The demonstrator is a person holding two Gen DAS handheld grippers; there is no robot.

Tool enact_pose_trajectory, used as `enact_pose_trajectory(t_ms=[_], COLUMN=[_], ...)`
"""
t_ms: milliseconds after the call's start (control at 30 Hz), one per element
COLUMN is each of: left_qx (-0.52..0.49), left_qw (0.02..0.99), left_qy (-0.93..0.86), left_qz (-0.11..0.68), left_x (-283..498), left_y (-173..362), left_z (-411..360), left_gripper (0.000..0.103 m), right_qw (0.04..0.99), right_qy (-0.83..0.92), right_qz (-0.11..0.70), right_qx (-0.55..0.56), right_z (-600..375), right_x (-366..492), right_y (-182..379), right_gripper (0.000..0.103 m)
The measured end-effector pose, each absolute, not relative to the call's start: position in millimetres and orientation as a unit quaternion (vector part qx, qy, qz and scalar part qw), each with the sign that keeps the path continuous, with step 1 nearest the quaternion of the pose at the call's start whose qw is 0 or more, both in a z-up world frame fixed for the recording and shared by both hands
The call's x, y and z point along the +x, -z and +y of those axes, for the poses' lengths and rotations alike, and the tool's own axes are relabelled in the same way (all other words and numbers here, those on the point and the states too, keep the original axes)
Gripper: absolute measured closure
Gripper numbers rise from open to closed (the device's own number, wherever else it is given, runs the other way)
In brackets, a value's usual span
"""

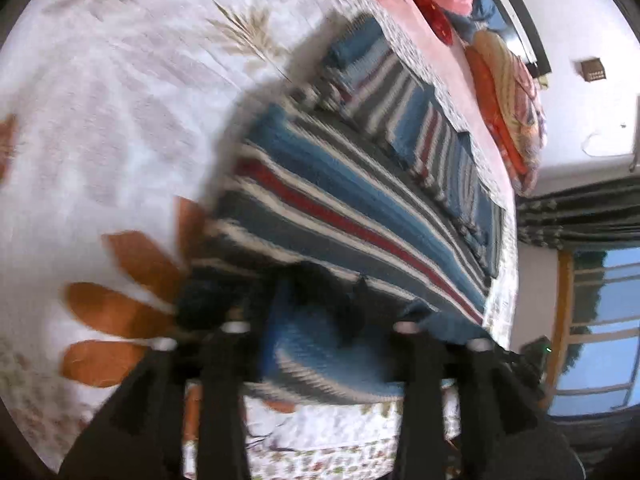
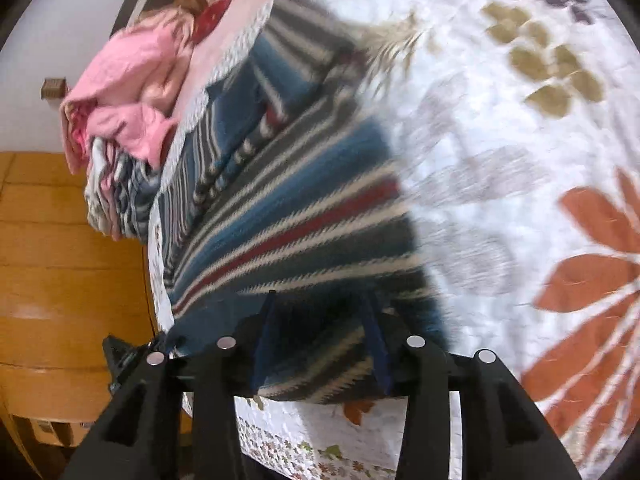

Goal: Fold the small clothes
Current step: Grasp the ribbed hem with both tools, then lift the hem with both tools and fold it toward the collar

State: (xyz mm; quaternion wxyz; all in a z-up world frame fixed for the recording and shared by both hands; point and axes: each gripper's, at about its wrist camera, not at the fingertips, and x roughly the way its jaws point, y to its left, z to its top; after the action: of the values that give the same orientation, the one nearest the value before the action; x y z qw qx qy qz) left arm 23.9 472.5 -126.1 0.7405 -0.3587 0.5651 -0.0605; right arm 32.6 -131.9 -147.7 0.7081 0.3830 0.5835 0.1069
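A white bedspread [image 2: 500, 152] with orange flowers filled the right of the frame. A dark curtain [image 1: 580, 212] and window [image 1: 600, 332] stood at lower right.

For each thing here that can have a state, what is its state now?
Striped sweater: lying on the bedspread, near edge lifted.
Left gripper: shut on the sweater's edge.
Right gripper: shut on the sweater's edge.
Pink clothes: crumpled in a heap.
Bedspread: spread flat.

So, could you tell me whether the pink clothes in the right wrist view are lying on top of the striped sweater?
No, the pink clothes are heaped at the bed's far edge, beyond the striped sweater.
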Motion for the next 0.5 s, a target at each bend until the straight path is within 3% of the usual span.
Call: enact_pose_trajectory(t_ms=[200, 300, 367, 500], left_qx=[-0.328, -0.273, -0.226, -0.147], left_qw=[0.777, 0.798, 0.808, 0.813], left_qy=[0.060, 0.074, 0.087, 0.106], left_qz=[0.534, 0.531, 0.538, 0.553], left_x=[3.1, 4.8, 11.0, 26.0], left_y=[90.3, 75.6, 70.7, 74.8], left_z=[493.1, 479.9, 464.1, 438.7], left_gripper=[0.053, 0.039, 0.038, 0.033], right_qw=[0.737, 0.755, 0.764, 0.766], right_qy=[-0.111, -0.128, -0.140, -0.173], right_qz=[0.572, 0.570, 0.572, 0.586], right_qx=[0.343, 0.298, 0.265, 0.200], right_z=[-149.7, -138.9, -125.7, -93.0], right_x=[21.1, 23.3, 28.5, 45.3], right_y=[120.1, 105.2, 98.2, 97.9], right_gripper=[0.056, 0.045, 0.036, 0.036])
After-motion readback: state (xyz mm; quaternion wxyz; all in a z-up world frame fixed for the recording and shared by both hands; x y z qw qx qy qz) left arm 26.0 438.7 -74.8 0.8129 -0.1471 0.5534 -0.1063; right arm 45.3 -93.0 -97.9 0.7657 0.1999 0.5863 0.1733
